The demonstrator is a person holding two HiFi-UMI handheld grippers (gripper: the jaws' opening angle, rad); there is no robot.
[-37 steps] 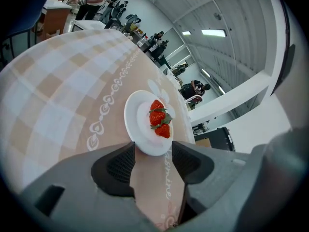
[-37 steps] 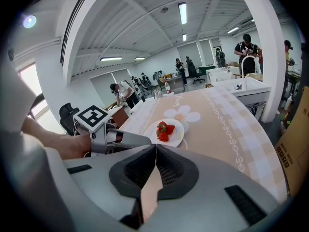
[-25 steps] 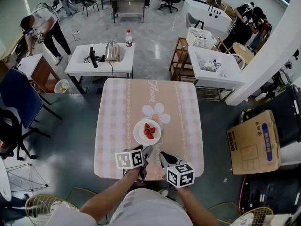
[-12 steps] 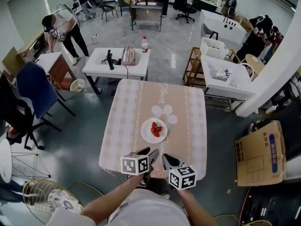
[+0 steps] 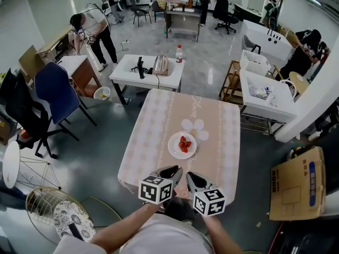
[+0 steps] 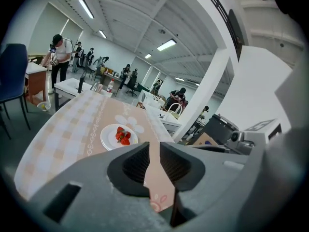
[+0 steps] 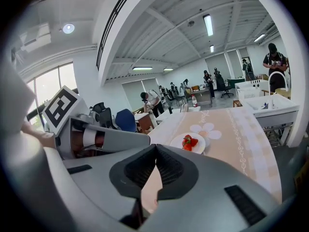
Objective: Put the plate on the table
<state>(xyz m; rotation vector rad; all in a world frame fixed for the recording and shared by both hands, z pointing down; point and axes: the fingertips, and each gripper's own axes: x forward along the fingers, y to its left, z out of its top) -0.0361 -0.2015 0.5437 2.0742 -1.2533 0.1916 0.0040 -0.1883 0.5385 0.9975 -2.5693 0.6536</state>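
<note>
A white plate with red strawberries rests on the pink checked table, near its middle. Both grippers hover side by side over the table's near edge, short of the plate and apart from it. The jaws of my left gripper are closing, with a narrow gap and nothing between them. My right gripper is shut and empty. In the left gripper view the plate lies ahead of the left gripper. The right gripper view shows the plate beyond the right gripper.
A white side table with a kettle and bottle stands beyond the far end. A white cart and a cardboard box are to the right. A blue chair and a wire chair are to the left. Several people stand at the back.
The head view has swung, so more of the room's left side shows. The plate stays on the table. Both grippers have drawn back a little and the left jaws have narrowed.
</note>
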